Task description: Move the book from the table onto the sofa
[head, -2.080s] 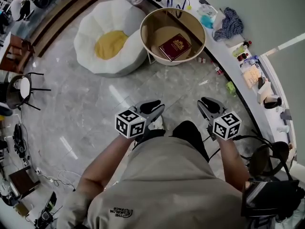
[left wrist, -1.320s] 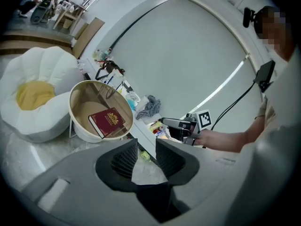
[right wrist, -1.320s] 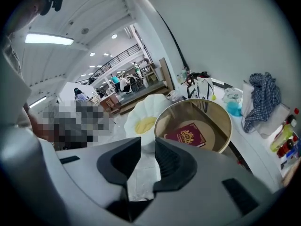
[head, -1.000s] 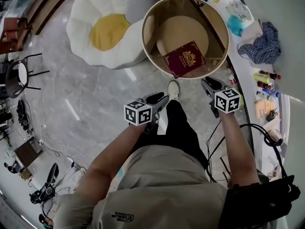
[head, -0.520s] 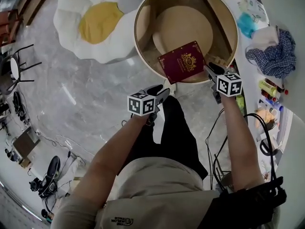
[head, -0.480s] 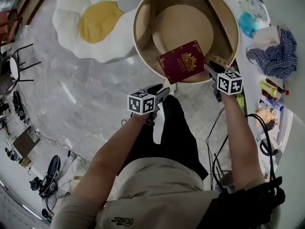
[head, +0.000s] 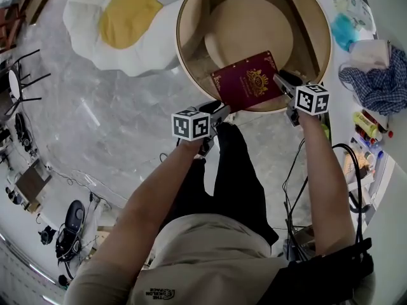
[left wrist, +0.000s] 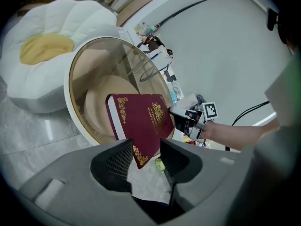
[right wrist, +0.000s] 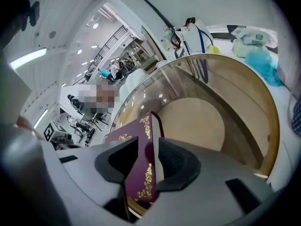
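A maroon book with gold ornament lies on the near part of a round glass table with a cream rim. My left gripper is at the book's near left corner, its jaws opening. In the left gripper view that corner of the book shows in the gap of the gripper, apart from the pads. My right gripper is at the book's right edge, jaws opening. The book's edge stands between its jaws. The white sofa with a yellow middle lies left of the table.
A counter along the right holds a blue checked cloth and small bottles. Cables trail on the marble floor by my right arm. A black chair stands at far left. The person's black trousers are below the table.
Both grippers have come forward and down to the table's near rim and now flank the book. Their jaws stand wider than before.
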`<state>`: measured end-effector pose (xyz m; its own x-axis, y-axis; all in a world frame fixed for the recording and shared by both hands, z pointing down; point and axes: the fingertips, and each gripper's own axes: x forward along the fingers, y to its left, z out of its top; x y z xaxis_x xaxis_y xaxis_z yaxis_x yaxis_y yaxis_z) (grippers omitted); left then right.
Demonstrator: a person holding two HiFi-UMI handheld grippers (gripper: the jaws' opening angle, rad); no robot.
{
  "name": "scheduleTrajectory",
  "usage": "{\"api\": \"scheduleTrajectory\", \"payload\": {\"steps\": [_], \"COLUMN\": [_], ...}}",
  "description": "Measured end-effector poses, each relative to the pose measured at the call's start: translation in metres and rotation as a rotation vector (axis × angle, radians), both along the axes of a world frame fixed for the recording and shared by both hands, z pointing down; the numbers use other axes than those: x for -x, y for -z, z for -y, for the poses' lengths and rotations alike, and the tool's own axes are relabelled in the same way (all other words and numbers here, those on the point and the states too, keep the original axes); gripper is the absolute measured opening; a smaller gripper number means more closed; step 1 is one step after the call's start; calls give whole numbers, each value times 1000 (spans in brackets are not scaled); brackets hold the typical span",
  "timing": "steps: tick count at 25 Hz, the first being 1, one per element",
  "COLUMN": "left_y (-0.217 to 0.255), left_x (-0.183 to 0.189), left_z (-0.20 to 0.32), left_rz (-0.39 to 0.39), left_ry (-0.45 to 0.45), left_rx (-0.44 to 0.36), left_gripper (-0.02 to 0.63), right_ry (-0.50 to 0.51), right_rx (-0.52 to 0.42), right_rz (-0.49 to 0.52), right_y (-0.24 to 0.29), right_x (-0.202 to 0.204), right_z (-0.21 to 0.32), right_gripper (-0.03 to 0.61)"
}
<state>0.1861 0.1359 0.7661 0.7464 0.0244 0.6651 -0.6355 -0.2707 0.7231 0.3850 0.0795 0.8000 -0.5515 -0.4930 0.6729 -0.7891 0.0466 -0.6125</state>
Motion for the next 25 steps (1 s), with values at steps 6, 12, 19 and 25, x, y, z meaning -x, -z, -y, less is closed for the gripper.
{"api": "scheduleTrajectory", "payload": {"steps": [6, 12, 19, 25], "left_y": [-18, -10, 19, 3], "left_x": [-8, -17, -68, -18], "left_z": [0, 7, -4, -9], "left_rz": [16, -28, -97, 4], "left_ry": [-20, 36, -69, 15], "left_rx": [25, 73, -24, -22], "left_gripper": [166, 51, 33, 135], "right_ry": [-5, 16, -32, 0], "right_rx": [11, 22, 33, 31], "right_rz": [50, 115, 92, 102], "right_y": [-12, -11, -10, -13], "right_x": [7, 20, 39, 38], "right_z": [-1, -8, -11, -12], "right_gripper": [137, 107, 91, 85]}}
